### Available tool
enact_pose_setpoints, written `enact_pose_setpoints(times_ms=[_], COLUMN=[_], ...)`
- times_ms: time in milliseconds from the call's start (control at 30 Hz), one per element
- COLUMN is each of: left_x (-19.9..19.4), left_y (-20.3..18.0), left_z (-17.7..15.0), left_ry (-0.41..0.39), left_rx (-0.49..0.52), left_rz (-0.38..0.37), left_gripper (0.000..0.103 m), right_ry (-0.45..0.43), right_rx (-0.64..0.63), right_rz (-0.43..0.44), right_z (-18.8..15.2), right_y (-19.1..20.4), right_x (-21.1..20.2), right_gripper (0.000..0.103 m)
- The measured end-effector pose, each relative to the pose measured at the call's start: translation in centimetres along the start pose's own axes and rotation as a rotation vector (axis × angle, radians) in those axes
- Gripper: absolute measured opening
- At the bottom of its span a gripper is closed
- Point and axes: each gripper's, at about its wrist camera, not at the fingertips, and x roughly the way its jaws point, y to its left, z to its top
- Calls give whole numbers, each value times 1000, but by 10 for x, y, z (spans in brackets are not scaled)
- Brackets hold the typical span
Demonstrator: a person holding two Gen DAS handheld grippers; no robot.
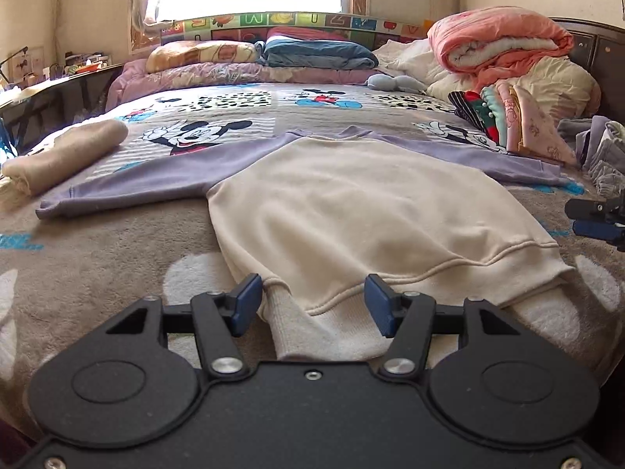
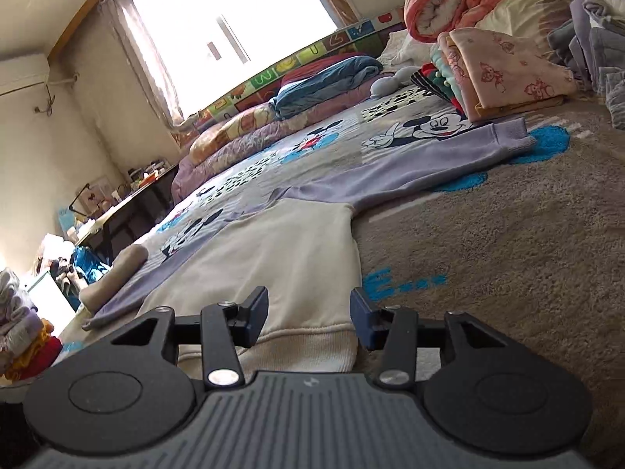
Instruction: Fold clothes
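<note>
The sweatshirt lies flat on the bed, cream body toward the near edge, lilac sleeves spread left and right at the far end. Its ribbed hem sits at the near edge.

Left tool: jaws parted, straddling the hem's left corner; pads not pressing cloth. Right tool: jaws parted at the hem's right corner, likewise clear of the fabric. Neither holds anything.

Judgement: the garment appears laid out and released, ready for the first fold. To do it well, each tool should take hold close to its corner and catch both layers of rib, so the body lifts evenly without skewing.

The left view shows the whole garment, both sleeves, a rolled beige item at far left, and the right tool's tip at its right margin. The right view alone shows the right cuff clearly and a pile of clothes beyond the bed's left side.
</note>
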Motion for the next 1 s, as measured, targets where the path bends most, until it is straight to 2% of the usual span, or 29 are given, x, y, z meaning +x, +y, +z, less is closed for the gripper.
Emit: enact_pose_setpoints(times_ms=[200, 233, 333, 433, 500, 533, 567, 633, 667, 700, 733, 800, 933, 1000], left_x=[2, 3, -3, -13, -14, -10, -3, 37, 47, 41, 31, 16, 13, 21], left_y=[-9, -11, -21, -20, -11, -5, 0, 18, 29, 42, 46, 47, 52, 46], left_z=[14, 17, 33, 54, 61, 59, 55, 33, 23, 17, 19, 31, 67, 85], left_ry=[-5, -1, 11, -31, -35, -34, -12, 237, 305, 268, 239, 165, 118, 107], left_rx=[-18, -18, 59, 119, 101, 79, 69, -7, -69, -147, -165, -157, -142, -114], left_rz=[-40, -49, -3, 39, -16, -74, -99, 2, 33, 13, 1, 35, 114, 100], left_gripper=[57, 57, 57, 57, 57, 57, 57, 54, 49, 49, 49, 49, 49, 49], right_ry=[-68, -78, -99, -117, -115, -112, -108, -89, -80, -62, -50, -36, -10, -1], right_rx=[209, 204, 161, 80, 48, 34, 21, -2, -13, -22, -37, -62, -45, -52], right_rz=[-12, -10, 13, 32, 56, 64, 71, 112, 133, 169, 190, 197, 235, 235], right_z=[13, 15, 24, 36, 44, 48, 52, 60, 64, 67, 69, 72, 77, 82], right_y=[-38, -38, -36, -28, -26, -25, -25, -24, -24, -23, -21, -16, -15, -18], right_x=[0, 1, 8, 19, 31, 38, 46, 62, 70, 78, 85, 94, 108, 116], right_gripper=[51, 51, 50, 50, 50, 50, 50, 50, 50, 50, 50, 50, 50, 50])
